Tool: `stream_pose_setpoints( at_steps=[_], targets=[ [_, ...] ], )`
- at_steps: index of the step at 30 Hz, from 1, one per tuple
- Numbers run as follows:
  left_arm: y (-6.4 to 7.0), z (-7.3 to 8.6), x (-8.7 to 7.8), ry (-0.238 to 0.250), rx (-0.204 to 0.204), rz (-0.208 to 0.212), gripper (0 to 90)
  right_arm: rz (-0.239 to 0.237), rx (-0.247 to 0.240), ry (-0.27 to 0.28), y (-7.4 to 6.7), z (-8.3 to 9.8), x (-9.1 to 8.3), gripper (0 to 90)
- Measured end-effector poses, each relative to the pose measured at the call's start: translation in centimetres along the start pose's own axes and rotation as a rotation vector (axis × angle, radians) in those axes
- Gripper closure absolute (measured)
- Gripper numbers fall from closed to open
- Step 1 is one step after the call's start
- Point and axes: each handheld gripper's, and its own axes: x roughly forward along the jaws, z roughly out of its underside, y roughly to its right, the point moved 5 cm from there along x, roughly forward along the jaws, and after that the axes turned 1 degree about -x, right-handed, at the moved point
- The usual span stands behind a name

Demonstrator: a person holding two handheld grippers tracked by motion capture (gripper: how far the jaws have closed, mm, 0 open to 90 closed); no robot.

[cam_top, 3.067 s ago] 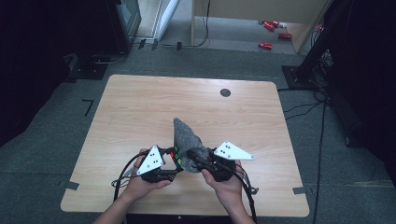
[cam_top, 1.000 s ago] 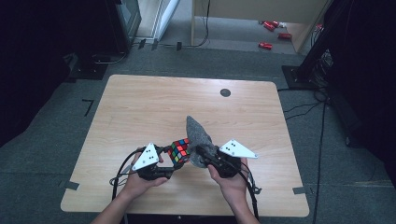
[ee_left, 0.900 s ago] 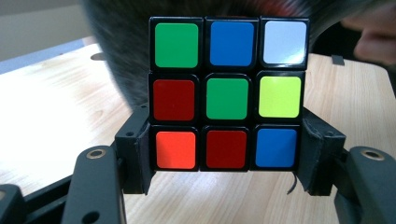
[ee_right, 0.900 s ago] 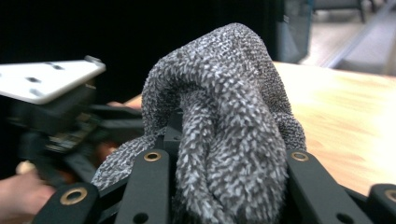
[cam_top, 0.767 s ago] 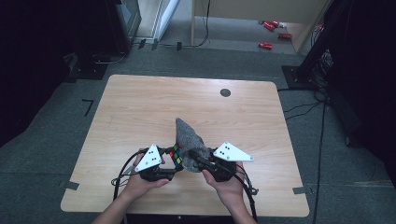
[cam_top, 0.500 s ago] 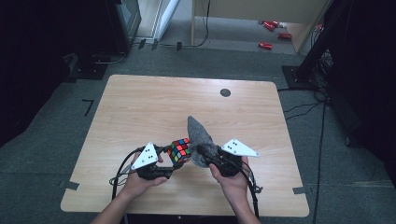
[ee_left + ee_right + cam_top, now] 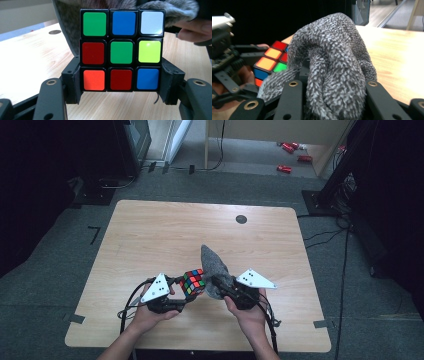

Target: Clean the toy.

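A scrambled colour cube (image 7: pixel 193 282) is held just above the table's near edge, my left gripper (image 7: pixel 191 291) shut on its lower sides. In the left gripper view the cube (image 7: pixel 121 51) faces the camera, its bottom row clamped between the jaws of the left gripper (image 7: pixel 121 86). A grey knitted cloth (image 7: pixel 214 265) stands bunched in a peak to the cube's right, with my right gripper (image 7: pixel 220 288) shut on it. In the right gripper view the cloth (image 7: pixel 332 57) bulges between the jaws of the right gripper (image 7: pixel 332 88) and hides part of the cube (image 7: pixel 270 63). Cloth and cube touch.
The wooden table (image 7: pixel 165 235) has a small black round cap (image 7: pixel 241 219) near its far edge. Black equipment stands (image 7: pixel 330 190) stand on the floor to the right, and red items (image 7: pixel 285 168) lie on the floor beyond the table.
A moment ago the cloth lay over the cube and hid it. The right gripper has since drawn the cloth to the right, so the cube's top shows again. The left gripper kept still.
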Motion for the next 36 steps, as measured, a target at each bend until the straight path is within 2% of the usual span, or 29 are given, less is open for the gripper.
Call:
stream_pose_setpoints(
  at_steps=[1,3,6,7,9,12,14,16,18,21,23,24,25,28,29,31,33,36],
  targets=[
    [0.1,0.1,0.1,-0.011,0.007,0.002,34.6,-0.024,-0.001,0.012,-0.6,-0.4,-0.1,66.7],
    [0.4,0.1,0.3,-0.015,0.008,0.009,34.6,-0.077,-0.033,0.036,-2.1,-1.0,-0.3,66.7],
    [0.6,-0.2,0.1,0.007,0.012,0.014,34.6,-0.102,-0.088,0.019,-3.4,-1.0,-0.1,66.5],
    [0.6,-0.3,0.0,0.009,0.016,0.012,34.6,-0.096,-0.09,0.015,-3.2,-0.8,0.1,66.5],
    [0.4,-0.3,-0.2,0.009,0.017,0.002,34.6,-0.088,-0.036,0.019,-2.2,-0.3,0.2,66.6],
    [0.1,-0.2,-0.3,0.013,0.005,0.001,34.6,0.02,-0.071,-0.016,-0.4,0.5,0.4,66.7],
    [0.0,-0.3,-0.4,0.023,-0.005,0.01,34.6,0.048,-0.041,-0.023,0.4,0.6,0.2,66.8],
    [0.0,-0.2,-0.2,0.015,0.001,0.007,34.6,0.041,-0.029,-0.002,0.3,0.0,-0.2,66.7],
    [0.2,0.0,0.0,0.0,0.007,0.013,34.6,0.001,-0.036,0.031,-0.7,-0.8,-0.6,66.6],
    [0.7,-0.1,0.1,0.005,0.006,0.026,34.6,-0.048,-0.084,0.041,-2.8,-1.2,-0.6,66.3],
    [0.9,-0.4,0.0,0.017,0.017,0.028,34.6,-0.046,-0.125,0.016,-3.3,-0.8,-0.1,66.2],
    [0.9,-0.4,-0.1,0.015,0.024,0.022,34.6,-0.042,-0.124,0.017,-3.1,-0.6,0.0,66.2],
    [0.9,-0.4,-0.2,0.018,0.023,0.025,34.6,-0.048,-0.092,0.018,-2.7,-0.4,0.1,66.3],
    [0.4,-0.4,-0.5,0.032,0.003,0.03,34.6,0.037,-0.064,-0.012,-0.5,0.2,0.2,66.7],
    [0.3,-0.4,-0.6,0.039,-0.005,0.033,34.6,0.051,-0.036,-0.021,0.2,0.4,0.1,66.7],
    [0.2,-0.5,-0.6,0.043,-0.011,0.038,34.7,0.066,-0.02,-0.019,0.9,0.4,-0.1,66.7],
    [0.2,-0.3,-0.5,0.029,0.001,0.033,34.6,0.05,-0.012,0.002,0.8,0.0,-0.5,66.6],
    [0.6,-0.1,-0.1,0.01,0.017,0.032,34.6,-0.015,-0.022,0.046,-0.8,-1.1,-0.9,66.5]
  ],
)
